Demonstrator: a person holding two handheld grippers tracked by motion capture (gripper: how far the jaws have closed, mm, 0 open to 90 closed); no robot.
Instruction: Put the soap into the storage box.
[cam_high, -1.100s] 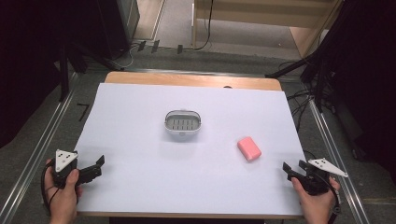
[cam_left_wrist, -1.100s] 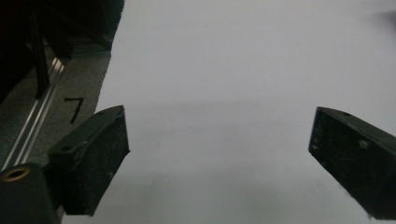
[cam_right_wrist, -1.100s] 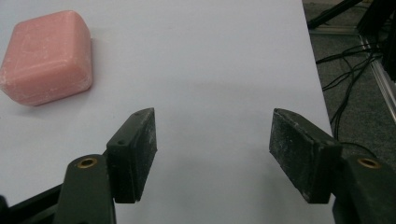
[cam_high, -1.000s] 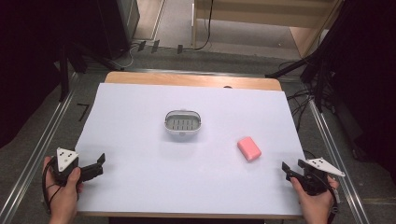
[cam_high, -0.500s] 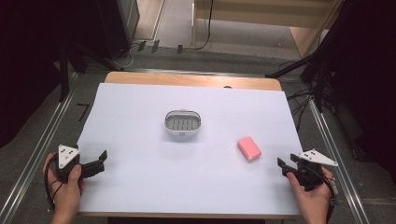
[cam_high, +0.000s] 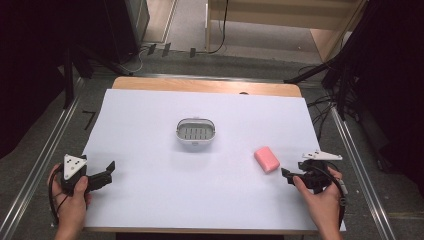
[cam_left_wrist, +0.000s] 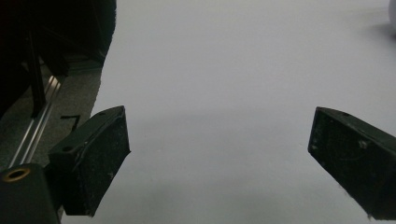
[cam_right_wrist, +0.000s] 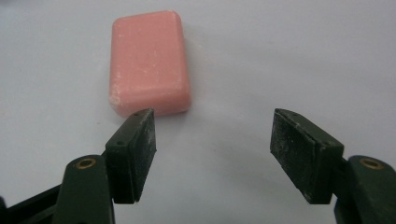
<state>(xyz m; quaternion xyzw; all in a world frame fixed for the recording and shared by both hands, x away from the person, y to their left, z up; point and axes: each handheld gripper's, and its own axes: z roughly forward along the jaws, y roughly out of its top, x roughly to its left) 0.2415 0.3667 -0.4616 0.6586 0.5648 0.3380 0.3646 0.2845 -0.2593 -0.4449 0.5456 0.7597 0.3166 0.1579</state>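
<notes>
dish (cam_high: 196, 132) mid-table (cam_high: 150, 210); soap (cam_high: 266, 159) right, nearer

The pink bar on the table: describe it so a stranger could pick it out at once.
Start at the white sheet covering the table, and find the grey slotted dish near its middle. Toward the person and to the right, just ahead of the right gripper, lies the pink bar. It is a flat, rounded block, the sheet's one coloured thing.
</notes>
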